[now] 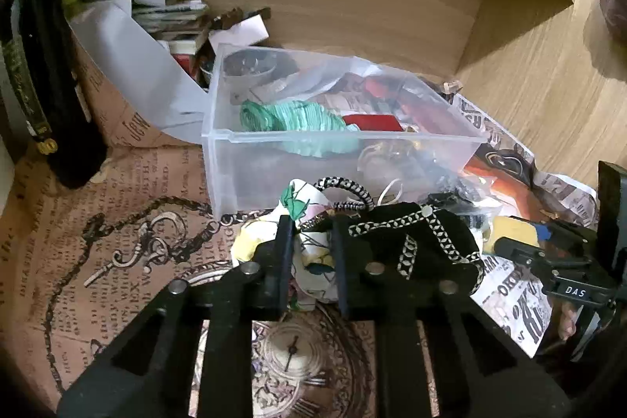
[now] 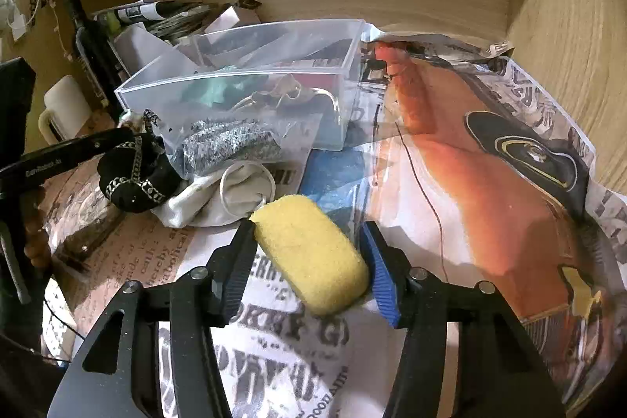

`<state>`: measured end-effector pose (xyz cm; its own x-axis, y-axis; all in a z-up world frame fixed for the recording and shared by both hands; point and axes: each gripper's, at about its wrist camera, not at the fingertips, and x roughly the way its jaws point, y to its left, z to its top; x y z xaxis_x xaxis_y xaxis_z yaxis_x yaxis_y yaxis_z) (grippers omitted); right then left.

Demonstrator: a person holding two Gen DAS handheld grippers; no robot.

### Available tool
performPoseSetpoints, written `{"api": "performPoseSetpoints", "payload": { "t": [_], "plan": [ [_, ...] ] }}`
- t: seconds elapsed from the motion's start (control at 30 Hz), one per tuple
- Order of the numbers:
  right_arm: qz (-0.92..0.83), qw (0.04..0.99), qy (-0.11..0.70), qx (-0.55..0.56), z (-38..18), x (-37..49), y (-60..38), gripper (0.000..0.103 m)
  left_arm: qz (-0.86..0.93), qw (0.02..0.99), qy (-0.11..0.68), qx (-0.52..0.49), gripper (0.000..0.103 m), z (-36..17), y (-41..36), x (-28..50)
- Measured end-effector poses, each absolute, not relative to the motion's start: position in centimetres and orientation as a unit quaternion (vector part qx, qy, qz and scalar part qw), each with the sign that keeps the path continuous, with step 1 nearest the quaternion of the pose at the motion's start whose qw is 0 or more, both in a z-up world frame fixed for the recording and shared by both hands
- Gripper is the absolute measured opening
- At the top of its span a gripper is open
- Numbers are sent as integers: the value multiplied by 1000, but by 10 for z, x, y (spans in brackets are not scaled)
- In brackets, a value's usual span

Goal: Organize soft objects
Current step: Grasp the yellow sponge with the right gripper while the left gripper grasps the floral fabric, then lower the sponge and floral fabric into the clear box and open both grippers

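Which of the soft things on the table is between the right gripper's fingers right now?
The yellow sponge. It sits between the right gripper fingers; the black patterned pouch and white cloth lie farther off.

I see a wooden worktop (image 1: 548,96) covered with printed paper sheets (image 2: 450,175). Directly on the paper stand a clear plastic bin (image 1: 274,159), a dark bottle (image 1: 51,85) to its left, and a brown printed box (image 1: 117,112) between them. Nearer me lie a black patterned pouch (image 2: 129,183), a white cloth (image 2: 219,198) and a yellow sponge (image 2: 309,253).
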<state>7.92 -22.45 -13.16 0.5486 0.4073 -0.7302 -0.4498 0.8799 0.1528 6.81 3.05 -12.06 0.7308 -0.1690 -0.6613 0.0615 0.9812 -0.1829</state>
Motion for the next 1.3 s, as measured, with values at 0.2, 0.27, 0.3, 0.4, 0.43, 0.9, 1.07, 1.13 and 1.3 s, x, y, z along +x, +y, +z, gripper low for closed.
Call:
{"api": "performPoseSetpoints", "payload": {
  "t": [0.2, 0.27, 0.3, 0.4, 0.43, 0.9, 1.07, 1.13, 1.3],
  "plan": [
    [245, 889, 387, -16, -119, 77, -226, 43, -54, 938, 334, -74, 17, -101, 36, 54],
    [242, 896, 373, -13, -111, 77, -228, 43, -51, 942, 324, -73, 17, -93, 37, 51],
    [241, 899, 366, -12, -107, 77, -228, 43, -50, 944, 318, -72, 17, -89, 38, 49],
    [239, 907, 346, -8, -95, 78, -229, 43, -47, 950, 301, -71, 17, -77, 41, 46],
    [240, 910, 338, -6, -90, 79, -229, 43, -45, 952, 295, -69, 17, -73, 42, 45],
    [262, 934, 243, -14, -31, 109, -202, 43, -29, 973, 224, -52, 17, -20, 46, 66],
    [274, 930, 243, -21, -26, 127, -187, 43, -23, 973, 227, -46, 17, -18, 48, 88],
    [279, 927, 249, -25, -27, 135, -181, 43, -21, 971, 232, -45, 17, -21, 49, 98],
    [290, 916, 273, -44, -38, 155, -162, 43, -20, 965, 257, -42, 17, -32, 48, 122]
  ]
}}
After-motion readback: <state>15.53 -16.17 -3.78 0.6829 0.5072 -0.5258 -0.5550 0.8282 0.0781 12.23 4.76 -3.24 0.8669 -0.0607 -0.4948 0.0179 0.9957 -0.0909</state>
